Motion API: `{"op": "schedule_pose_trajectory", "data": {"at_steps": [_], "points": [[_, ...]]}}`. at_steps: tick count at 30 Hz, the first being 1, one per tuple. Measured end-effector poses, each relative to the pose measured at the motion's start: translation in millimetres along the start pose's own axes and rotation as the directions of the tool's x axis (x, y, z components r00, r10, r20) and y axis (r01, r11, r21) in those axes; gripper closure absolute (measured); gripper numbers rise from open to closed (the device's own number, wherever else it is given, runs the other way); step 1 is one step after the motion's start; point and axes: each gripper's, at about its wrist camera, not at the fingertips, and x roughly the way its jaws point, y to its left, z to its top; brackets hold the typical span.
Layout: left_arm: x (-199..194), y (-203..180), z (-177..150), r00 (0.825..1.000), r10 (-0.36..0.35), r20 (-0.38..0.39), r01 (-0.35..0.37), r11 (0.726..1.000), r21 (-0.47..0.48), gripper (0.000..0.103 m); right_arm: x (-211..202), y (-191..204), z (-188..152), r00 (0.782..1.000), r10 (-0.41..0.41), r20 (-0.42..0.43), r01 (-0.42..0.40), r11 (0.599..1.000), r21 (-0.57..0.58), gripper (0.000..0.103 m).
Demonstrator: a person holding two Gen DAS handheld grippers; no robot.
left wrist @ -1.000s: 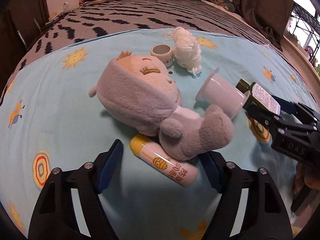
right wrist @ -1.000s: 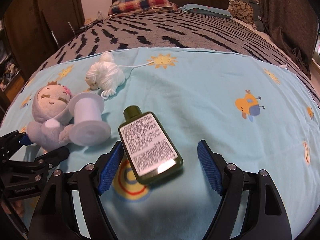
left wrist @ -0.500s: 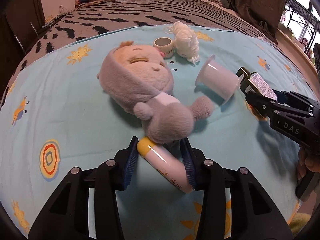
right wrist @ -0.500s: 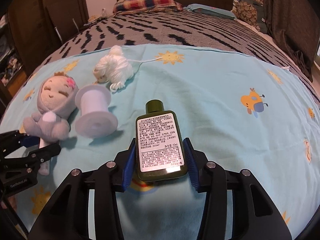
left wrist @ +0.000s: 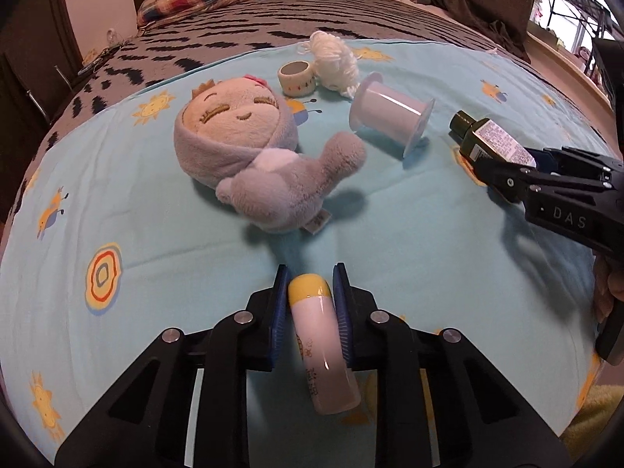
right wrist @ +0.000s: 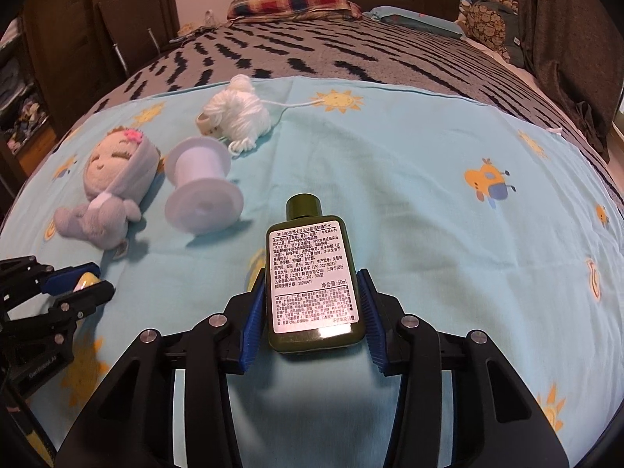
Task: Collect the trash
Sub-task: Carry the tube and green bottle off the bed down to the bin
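Note:
My left gripper (left wrist: 310, 277) is shut on a white tube with a yellow cap (left wrist: 318, 335) and holds it above the light-blue sheet (left wrist: 156, 234). My right gripper (right wrist: 312, 280) is shut on a dark green bottle with a white label (right wrist: 312, 277); this bottle also shows in the left wrist view (left wrist: 487, 142). The left gripper shows at the lower left of the right wrist view (right wrist: 78, 284). An empty white spool (right wrist: 201, 191), a ball of white yarn (right wrist: 238, 115) and a small tape ring (left wrist: 296, 77) lie on the sheet.
A grey plush doll (left wrist: 249, 156) lies on the sheet left of the spool. Beyond the sheet is a grey zigzag blanket (right wrist: 312, 50), a plaid pillow (right wrist: 288, 0) and the dark headboard. Dark furniture stands at the left, a curtain at the right.
Both grippers went from open around their objects to shut on them. The left one has drawn back from the doll with the tube lifted; the right one has lifted the bottle.

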Motion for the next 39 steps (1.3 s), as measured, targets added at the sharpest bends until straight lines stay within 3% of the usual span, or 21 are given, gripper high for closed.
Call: {"op": "schedule_pose_trajectory", "data": {"at_steps": [27,39], "points": [[-73.4,-21.4,-52.9,0.993,-0.084,0.085,0.08,0.996,0.05,0.083,-107.9,16.0,-59.9,0.995,0.005,0.098,-0.005,1.0,-0.008,0.058],[-114.2,-41.6,-94.0,0.981,-0.144,0.131,0.134,0.988,0.081,0.083,-153.8,15.8,-110.8,0.989,0.039,0.139,-0.041,0.999,0.012,0.058]]}}
